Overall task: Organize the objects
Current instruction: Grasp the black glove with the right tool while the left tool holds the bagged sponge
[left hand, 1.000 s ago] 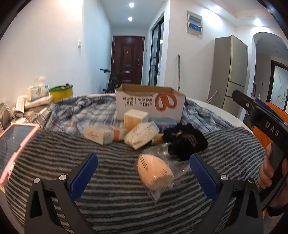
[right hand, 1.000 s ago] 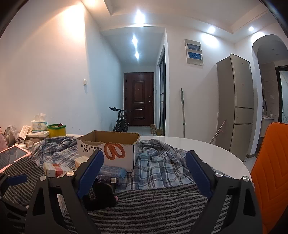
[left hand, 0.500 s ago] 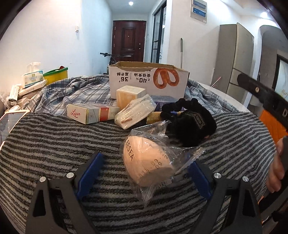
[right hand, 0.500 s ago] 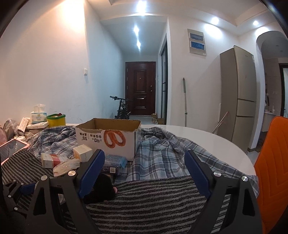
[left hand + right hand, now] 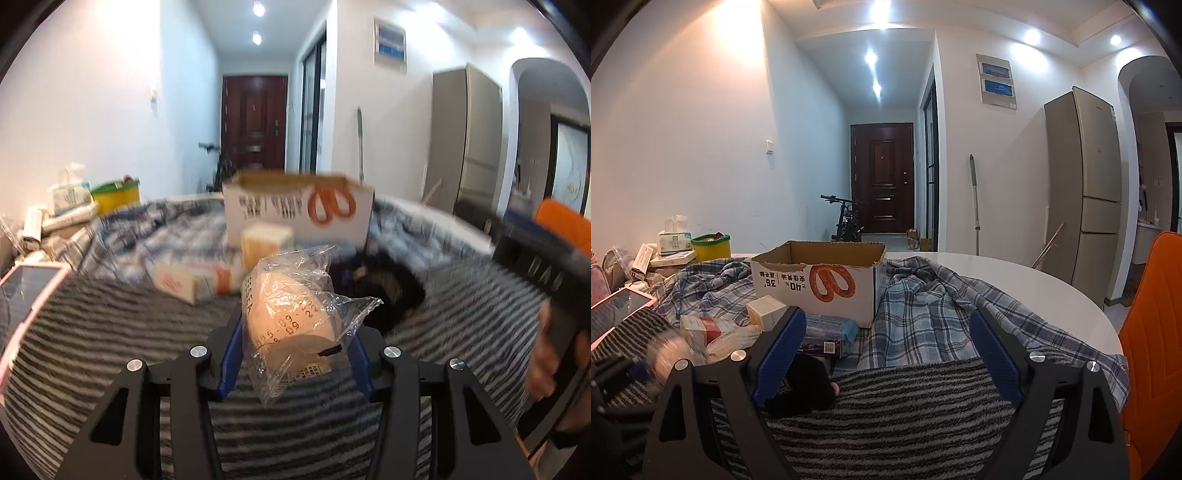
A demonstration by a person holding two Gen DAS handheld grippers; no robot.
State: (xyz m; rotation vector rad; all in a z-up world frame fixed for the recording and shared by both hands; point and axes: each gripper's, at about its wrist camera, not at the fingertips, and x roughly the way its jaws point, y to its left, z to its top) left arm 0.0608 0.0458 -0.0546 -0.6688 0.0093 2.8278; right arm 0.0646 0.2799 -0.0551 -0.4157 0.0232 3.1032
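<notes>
My left gripper (image 5: pixel 295 343) is shut on a peach sponge in a clear plastic bag (image 5: pixel 291 310), its blue pads pressing both sides of the bag. The bag shows blurred at the left of the right wrist view (image 5: pixel 668 354). Behind it stands an open cardboard box (image 5: pixel 295 214) (image 5: pixel 820 280) with small cartons (image 5: pixel 184 280) and a yellow box (image 5: pixel 266 240) in front of it. A black cloth item (image 5: pixel 391 295) (image 5: pixel 805 384) lies beside them. My right gripper (image 5: pixel 886 325) stands open with nothing between its fingers, over the striped cloth.
A striped cloth (image 5: pixel 923 406) and a plaid cloth (image 5: pixel 923 306) cover the round white table (image 5: pixel 1015 280). A pink tablet (image 5: pixel 29 291), tissue box (image 5: pixel 674 242) and yellow tub (image 5: pixel 116 192) sit at the left. An orange chair (image 5: pixel 1152 332) stands at the right.
The left gripper's jaws have closed from wide open onto the bagged sponge. The left view has shifted and blurred. The right gripper has stayed open and almost still.
</notes>
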